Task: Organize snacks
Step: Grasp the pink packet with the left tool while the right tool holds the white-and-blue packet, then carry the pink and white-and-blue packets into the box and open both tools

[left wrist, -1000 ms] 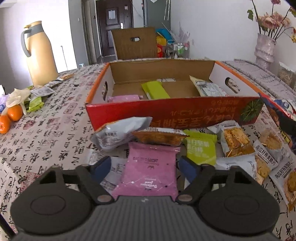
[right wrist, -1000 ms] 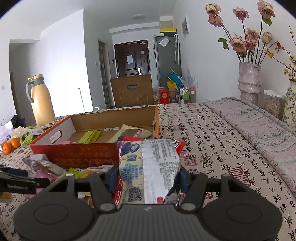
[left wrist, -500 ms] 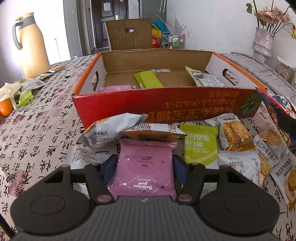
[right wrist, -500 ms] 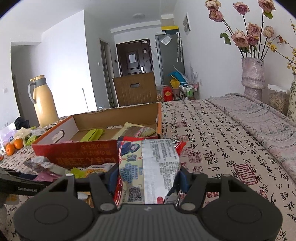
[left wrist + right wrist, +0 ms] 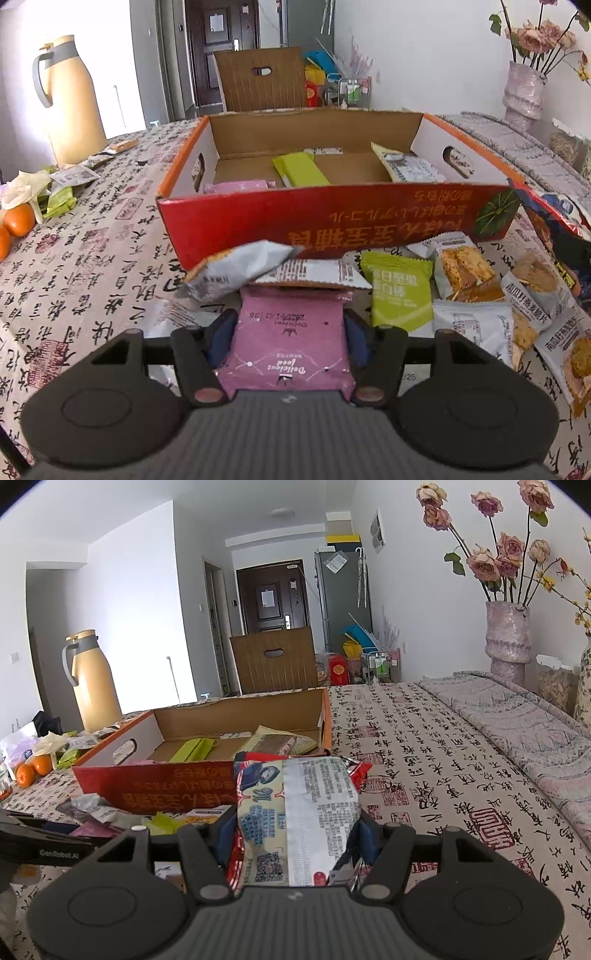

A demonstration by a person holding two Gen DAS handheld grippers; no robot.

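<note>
In the left wrist view, the left gripper (image 5: 289, 332) pinches a flat pink foil snack packet (image 5: 288, 343) by its two side edges, the blue pads pressed against it. The packet sits low in front of a pile of loose snacks on the calligraphy-printed tablecloth (image 5: 92, 266): a grey crinkled pouch (image 5: 236, 269), a lime-green bar wrapper (image 5: 400, 291) and several white packets showing golden biscuits (image 5: 465, 269). Just behind the pile stands an open cardboard box with a red printed front wall (image 5: 332, 225). Inside it lie another pink packet (image 5: 236, 186), a green bar (image 5: 299, 169) and a grey-white sachet (image 5: 410, 166). A tan thermos jug (image 5: 74, 99) and two oranges (image 5: 18, 219) stand far left.

In the right wrist view, the right gripper (image 5: 293, 834) clamps a large red, blue and silver snack bag (image 5: 295, 812), which stands upright between its pads, held near the box's right front corner (image 5: 325, 753). The other gripper's black arm (image 5: 40, 843) shows at the left edge. A mottled pink vase of dried roses (image 5: 508, 638) stands far right.
</note>
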